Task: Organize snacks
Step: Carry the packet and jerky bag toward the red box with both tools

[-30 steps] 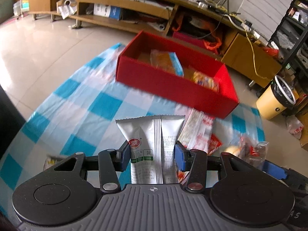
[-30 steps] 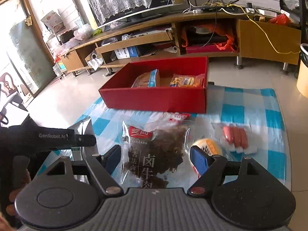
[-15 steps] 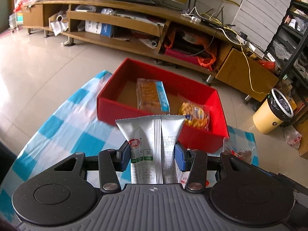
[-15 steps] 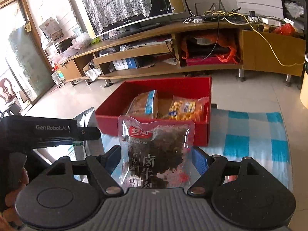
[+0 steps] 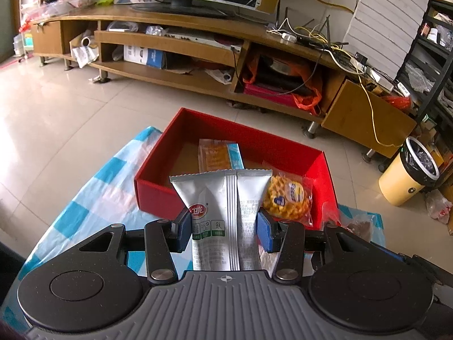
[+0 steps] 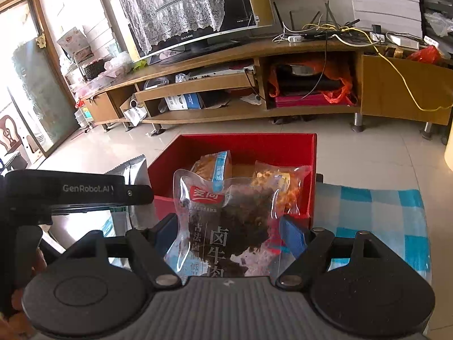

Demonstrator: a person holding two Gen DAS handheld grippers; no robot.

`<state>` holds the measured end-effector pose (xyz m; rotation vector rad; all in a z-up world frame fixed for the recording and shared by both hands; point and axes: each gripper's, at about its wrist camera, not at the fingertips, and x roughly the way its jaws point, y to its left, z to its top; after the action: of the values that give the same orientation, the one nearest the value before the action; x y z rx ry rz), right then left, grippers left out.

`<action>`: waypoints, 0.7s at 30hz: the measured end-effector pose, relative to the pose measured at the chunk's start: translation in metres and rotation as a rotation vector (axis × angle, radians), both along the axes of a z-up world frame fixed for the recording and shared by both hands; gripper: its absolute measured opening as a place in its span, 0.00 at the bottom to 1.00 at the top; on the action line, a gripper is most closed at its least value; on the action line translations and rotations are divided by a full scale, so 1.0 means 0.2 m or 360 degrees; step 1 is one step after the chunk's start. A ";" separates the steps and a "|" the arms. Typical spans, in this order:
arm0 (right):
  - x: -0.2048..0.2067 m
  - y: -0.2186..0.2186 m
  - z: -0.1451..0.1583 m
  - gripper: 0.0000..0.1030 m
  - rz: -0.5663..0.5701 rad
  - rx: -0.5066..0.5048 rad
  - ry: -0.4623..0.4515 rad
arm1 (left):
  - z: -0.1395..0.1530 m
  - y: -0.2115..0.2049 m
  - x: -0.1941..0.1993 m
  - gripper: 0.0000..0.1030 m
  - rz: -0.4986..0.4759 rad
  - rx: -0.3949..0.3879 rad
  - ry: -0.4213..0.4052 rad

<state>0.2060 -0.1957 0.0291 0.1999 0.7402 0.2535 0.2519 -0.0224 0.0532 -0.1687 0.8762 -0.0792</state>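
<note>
My left gripper [image 5: 223,231] is shut on a silver snack pouch [image 5: 220,212] and holds it upright just before the near wall of the red box [image 5: 158,192]. My right gripper [image 6: 230,233] is shut on a clear packet of dark braised beef [image 6: 226,221], held before the same red box [image 6: 246,144]. Inside the box lie a bread packet with a blue edge [image 5: 219,155] and a yellow snack packet [image 5: 286,195]; both also show in the right wrist view, bread [image 6: 213,164] and yellow packet [image 6: 279,181]. The left gripper's body [image 6: 76,189] with the silver pouch [image 6: 133,170] shows at left.
The box stands on a blue-and-white checked cloth [image 5: 93,187] on the floor. A long wooden TV stand [image 5: 175,45] runs behind it. A yellow waste bin [image 5: 407,178] stands at right. Another packet [image 5: 359,226] lies on the cloth at right.
Both grippers have lifted their packets off the cloth and moved forward toward the red box, which now looks nearer. Both grips are unchanged.
</note>
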 end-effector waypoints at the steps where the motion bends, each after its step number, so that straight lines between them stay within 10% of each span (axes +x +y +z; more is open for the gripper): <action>1: 0.01 0.00 0.00 0.76 -0.0001 -0.0001 0.0000 | 0.00 0.00 0.01 0.53 0.0002 -0.0003 0.0001; 21: 0.28 -0.05 0.01 0.76 -0.0041 -0.0024 -0.0030 | 0.00 -0.07 0.26 0.53 0.0035 0.0050 -0.0041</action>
<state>0.2622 -0.2057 0.0313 0.1922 0.7200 0.2253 0.3034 -0.0360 0.0526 -0.1473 0.8491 -0.0471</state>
